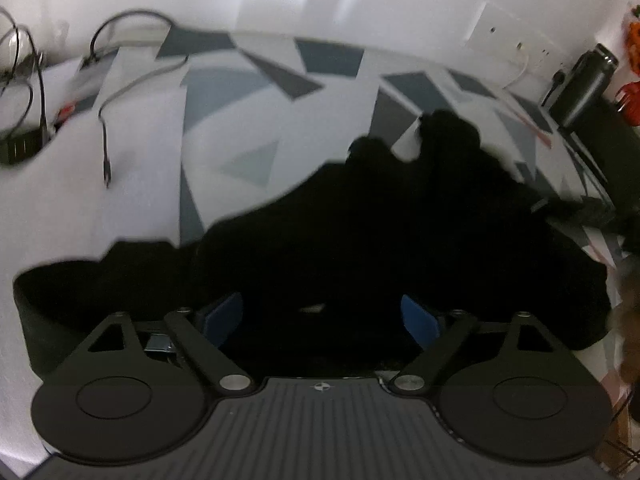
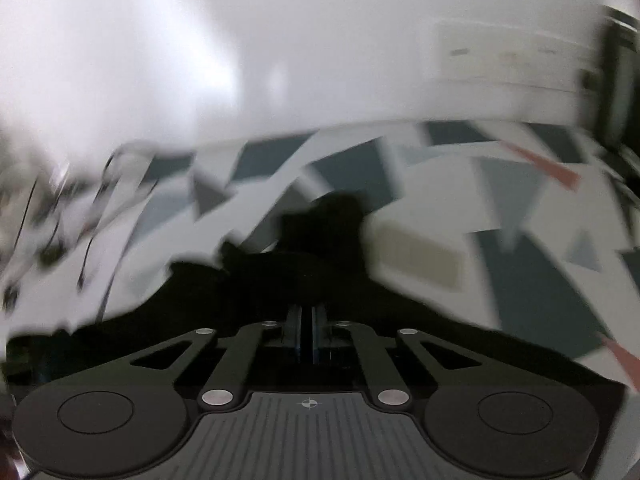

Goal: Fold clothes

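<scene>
A black garment (image 1: 400, 240) lies crumpled on a bed cover (image 1: 240, 120) printed with grey, blue and white shapes. My left gripper (image 1: 320, 314) is open just above the garment's near edge. Its blue pads (image 1: 224, 312) stand wide apart with black cloth under and between them. In the blurred right wrist view, the same black garment (image 2: 320, 240) bunches up right in front of my right gripper (image 2: 308, 320). That gripper's fingers are pressed together, and the cloth seems pinched at their tips. The dark fabric hides the fingertips themselves.
Black cables (image 1: 108, 120) and a black charger block (image 1: 20, 146) lie on the cover at the far left. A dark bottle (image 1: 584, 84) stands at the far right by a wall socket (image 1: 516, 36), with red and orange items (image 1: 632, 96) beyond it. A white wall rises behind the bed.
</scene>
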The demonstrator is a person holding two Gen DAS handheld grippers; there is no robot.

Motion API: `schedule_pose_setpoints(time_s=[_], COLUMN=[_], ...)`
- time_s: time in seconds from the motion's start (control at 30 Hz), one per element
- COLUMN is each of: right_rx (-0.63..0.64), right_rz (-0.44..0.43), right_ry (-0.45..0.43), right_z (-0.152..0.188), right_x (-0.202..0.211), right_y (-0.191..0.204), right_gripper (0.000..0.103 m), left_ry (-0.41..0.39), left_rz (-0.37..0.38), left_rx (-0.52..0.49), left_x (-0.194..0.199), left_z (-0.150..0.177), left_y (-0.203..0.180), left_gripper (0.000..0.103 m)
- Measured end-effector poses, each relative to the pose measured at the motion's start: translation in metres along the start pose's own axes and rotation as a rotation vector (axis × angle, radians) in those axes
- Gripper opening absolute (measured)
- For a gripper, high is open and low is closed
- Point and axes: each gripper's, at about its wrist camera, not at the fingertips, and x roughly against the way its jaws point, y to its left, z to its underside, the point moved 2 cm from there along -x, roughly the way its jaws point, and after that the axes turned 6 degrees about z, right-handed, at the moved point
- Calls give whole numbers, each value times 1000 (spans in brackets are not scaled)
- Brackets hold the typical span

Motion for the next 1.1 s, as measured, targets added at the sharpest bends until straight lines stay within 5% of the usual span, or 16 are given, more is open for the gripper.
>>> schedule_pose_setpoints(time_s=[0.23, 0.4, 0.53, 0.63, 0.7, 0.87, 1.1], right_rx=[-310, -484, -415, -396, -363, -188, 78], right_rz=[294, 410, 455, 505, 520, 376, 58], right_ry=[-199, -53, 96, 50, -26, -140, -84], right_z=[2, 36, 66, 69, 58, 30, 27], right_x=[63, 75, 67, 75, 80, 84, 52], right_y=[-110, -179, -174, -160, -149, -112, -34], right_gripper=[3, 3, 10, 32, 36, 51, 52], left_ry=[1, 1, 7, 12, 16, 0, -5], left_rz=[12, 6, -1, -19, -28, 26, 65], left_rx=[-15, -40, -57, -82, -99, -41, -24], left_x=[-4, -5, -6, -8, -9, -2, 7], left_z=[1, 3, 2, 2, 2, 5, 10], left_y=[-2, -5, -7, -11, -13, -6, -3], left_gripper=[100, 102, 102, 102, 102, 102, 100])
